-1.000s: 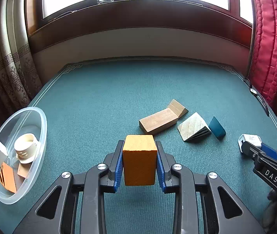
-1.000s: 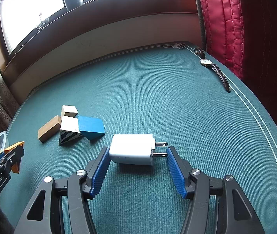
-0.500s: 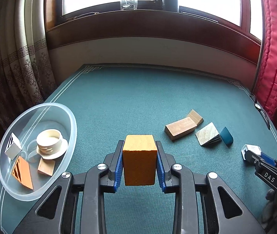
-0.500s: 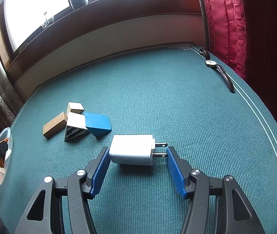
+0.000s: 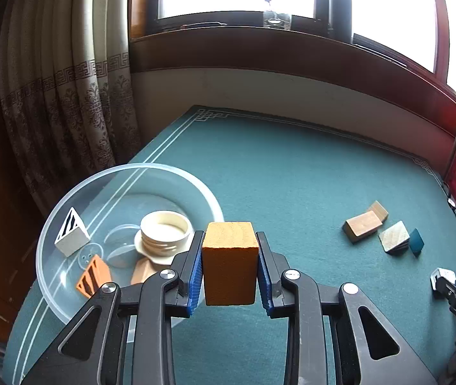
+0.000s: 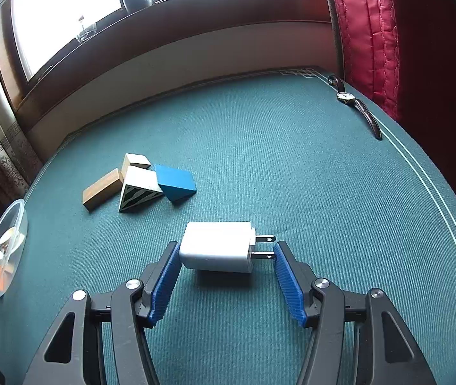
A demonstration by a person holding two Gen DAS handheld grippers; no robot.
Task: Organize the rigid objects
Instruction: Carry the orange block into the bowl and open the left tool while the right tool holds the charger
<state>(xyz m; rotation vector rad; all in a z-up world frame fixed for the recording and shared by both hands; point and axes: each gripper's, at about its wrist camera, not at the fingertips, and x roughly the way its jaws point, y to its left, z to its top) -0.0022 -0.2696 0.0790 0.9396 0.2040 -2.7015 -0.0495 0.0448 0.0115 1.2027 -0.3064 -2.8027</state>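
My left gripper (image 5: 229, 238) is shut on an orange block (image 5: 229, 266), held above the table just right of a clear plastic bowl (image 5: 125, 168). In the bowl lie a white striped wedge (image 5: 72, 235), a cream cup (image 5: 165, 231), an orange striped wedge (image 5: 93, 277) and a tan block (image 5: 144, 271). My right gripper (image 6: 226, 250) is shut on a white charger (image 6: 215, 250), one pad on its body and the other on the prongs, slightly above the cloth. On the table sit a wooden bar (image 6: 103, 189), a small cube (image 6: 135, 160), a striped wedge (image 6: 138, 189) and a blue wedge (image 6: 175, 181).
The table has a green cloth (image 6: 292, 166) with white border lines. A wristwatch (image 6: 359, 109) lies near the far right edge by a red curtain (image 6: 372, 32). Patterned curtains (image 5: 67, 96) hang left of the bowl. A wall and window sill run behind the table.
The left gripper carried the orange block leftward toward the bowl, which now sits close beside it. The right gripper kept the charger and shifted only slightly.
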